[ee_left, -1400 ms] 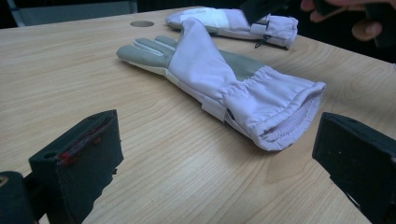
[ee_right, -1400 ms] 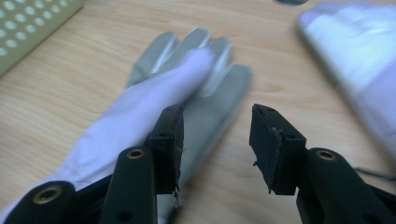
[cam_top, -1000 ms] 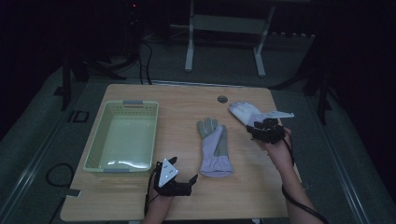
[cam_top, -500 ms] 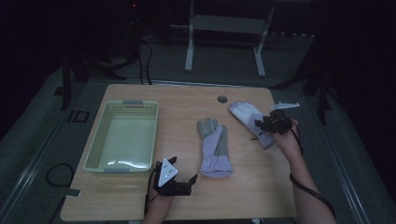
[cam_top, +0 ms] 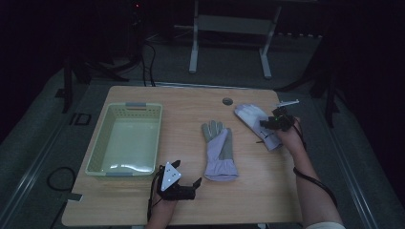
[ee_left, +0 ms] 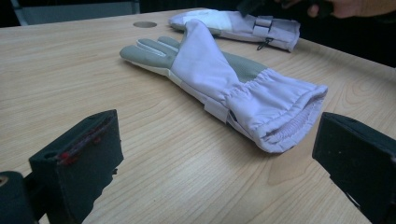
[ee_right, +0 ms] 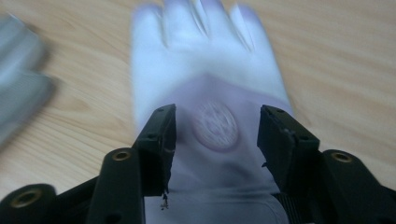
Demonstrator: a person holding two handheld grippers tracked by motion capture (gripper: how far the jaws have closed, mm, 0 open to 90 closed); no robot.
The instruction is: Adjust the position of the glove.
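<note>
Two pale lilac gloves lie on the wooden table. One glove lies palm up in the middle, cuff toward me. The other glove lies at the right, back up, with a round emblem. My right gripper hovers low over its wrist part. Its jaws have just been opening and stand apart on either side of the emblem, with no pad pressing. Near the front edge my left gripper rests open, its jaws wide and aimed at the middle glove's cuff.
A pale green plastic basket stands on the left half of the table with nothing in it. A round cable hole sits near the table's far edge. The right glove lies close to the table's right edge.
My right hand has shifted a little toward the far right and sunk lower over the right glove. The left gripper and the middle glove have stayed put.
</note>
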